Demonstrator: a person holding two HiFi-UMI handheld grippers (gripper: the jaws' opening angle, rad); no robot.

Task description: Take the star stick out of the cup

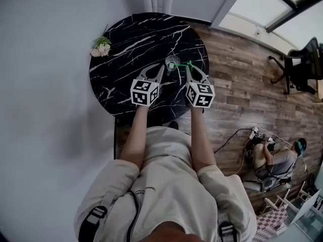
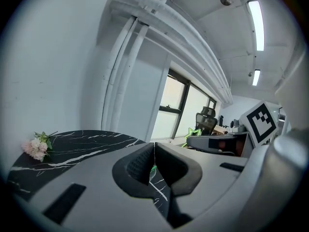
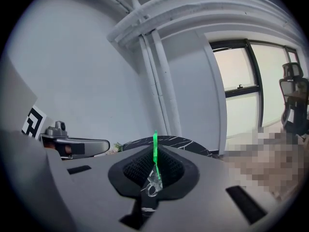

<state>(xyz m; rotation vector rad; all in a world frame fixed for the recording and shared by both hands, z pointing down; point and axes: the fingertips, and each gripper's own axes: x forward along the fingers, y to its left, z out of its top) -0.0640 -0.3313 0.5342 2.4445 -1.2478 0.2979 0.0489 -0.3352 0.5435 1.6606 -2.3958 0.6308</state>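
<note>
Green plastic star stick (image 3: 155, 138) is sitting clenched in the right gripper (image 3: 155, 159), seemingly not yet free of the clear glass cup (image 1: 172, 62); left gripper (image 2: 154, 154) is hanging closed, empty.

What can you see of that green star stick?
The star stick is a thin, bright green rod, plastic by its look, ending in an outlined star. The right gripper pinches it between closed jaws, star end up, above the black marble table. Its lower end points toward the clear cup; whether it reaches inside cannot be told.
</note>
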